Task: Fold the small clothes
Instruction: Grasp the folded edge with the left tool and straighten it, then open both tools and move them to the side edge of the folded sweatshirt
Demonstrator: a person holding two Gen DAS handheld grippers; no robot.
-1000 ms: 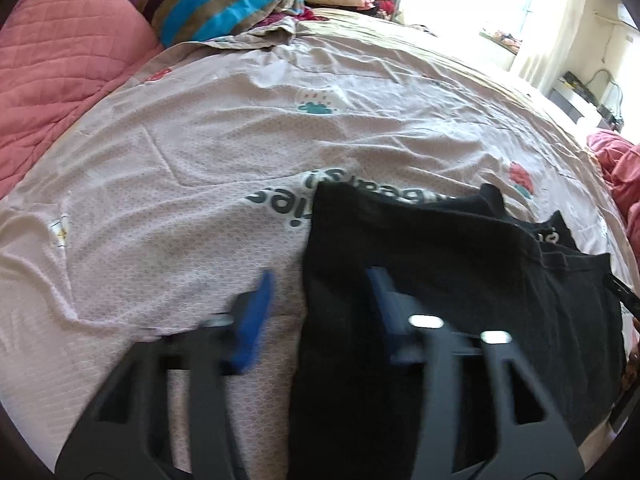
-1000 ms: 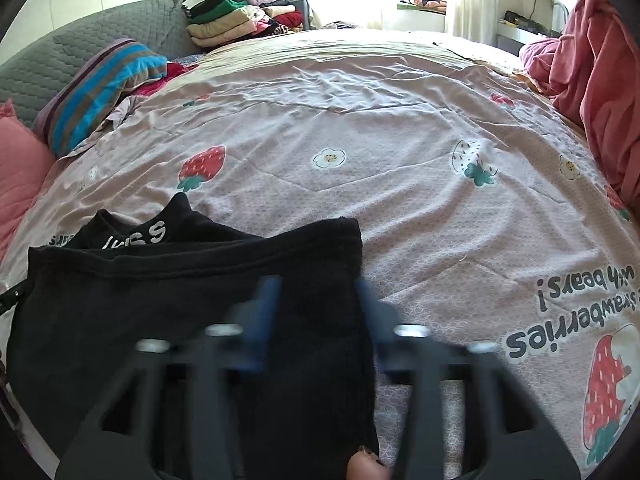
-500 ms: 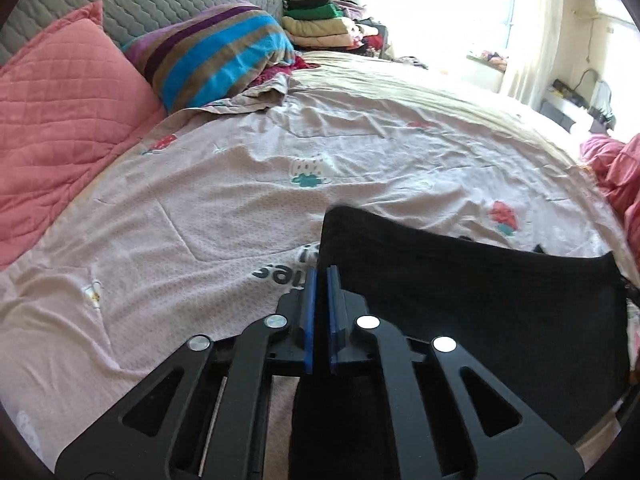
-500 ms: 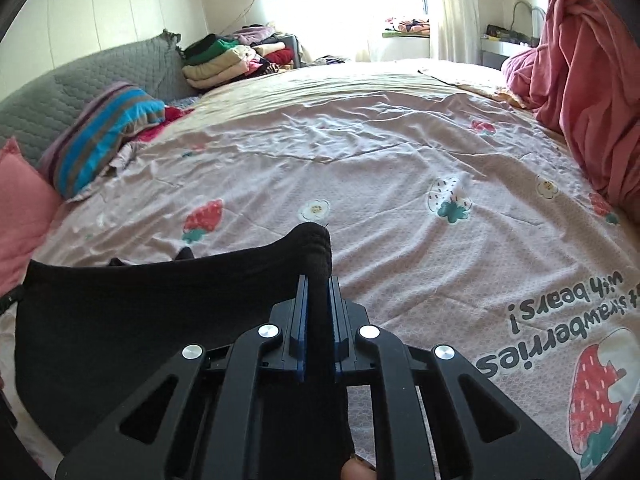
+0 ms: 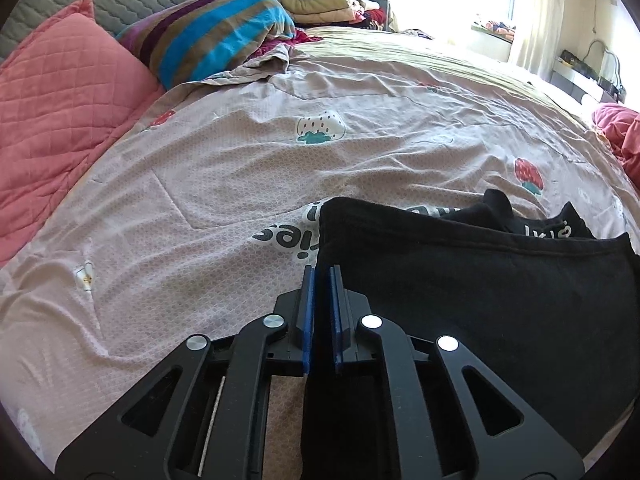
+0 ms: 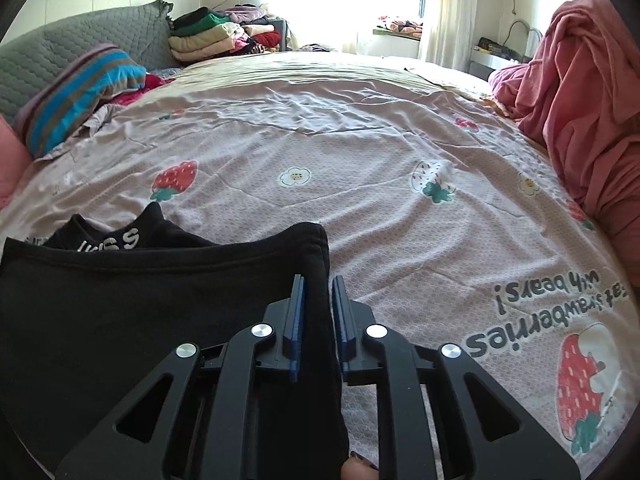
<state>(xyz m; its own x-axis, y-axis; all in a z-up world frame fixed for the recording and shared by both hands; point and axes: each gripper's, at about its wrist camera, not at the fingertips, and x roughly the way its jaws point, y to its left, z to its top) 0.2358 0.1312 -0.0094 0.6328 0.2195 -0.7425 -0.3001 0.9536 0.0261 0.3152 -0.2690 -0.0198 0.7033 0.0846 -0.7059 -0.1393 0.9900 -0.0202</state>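
Observation:
A small black garment (image 5: pixel 480 304) with white lettering lies on the pink strawberry-print bedsheet (image 5: pixel 240 168). My left gripper (image 5: pixel 322 276) has its blue pads a narrow gap apart around the garment's left edge. In the right wrist view the garment (image 6: pixel 140 304) fills the lower left, a folded layer over the lettered part. My right gripper (image 6: pixel 318 284) has its pads slightly apart around the garment's right hem.
A pink quilted pillow (image 5: pixel 60 100) and a striped pillow (image 5: pixel 208 40) sit at the bed's head. Stacked folded clothes (image 6: pixel 216 36) are at the far end. A pink blanket (image 6: pixel 580 100) is heaped on the right.
Both grippers closed on the garment's near corners, lifted them, carried them forward and lowered the fold. Both sets of pads have now opened slightly.

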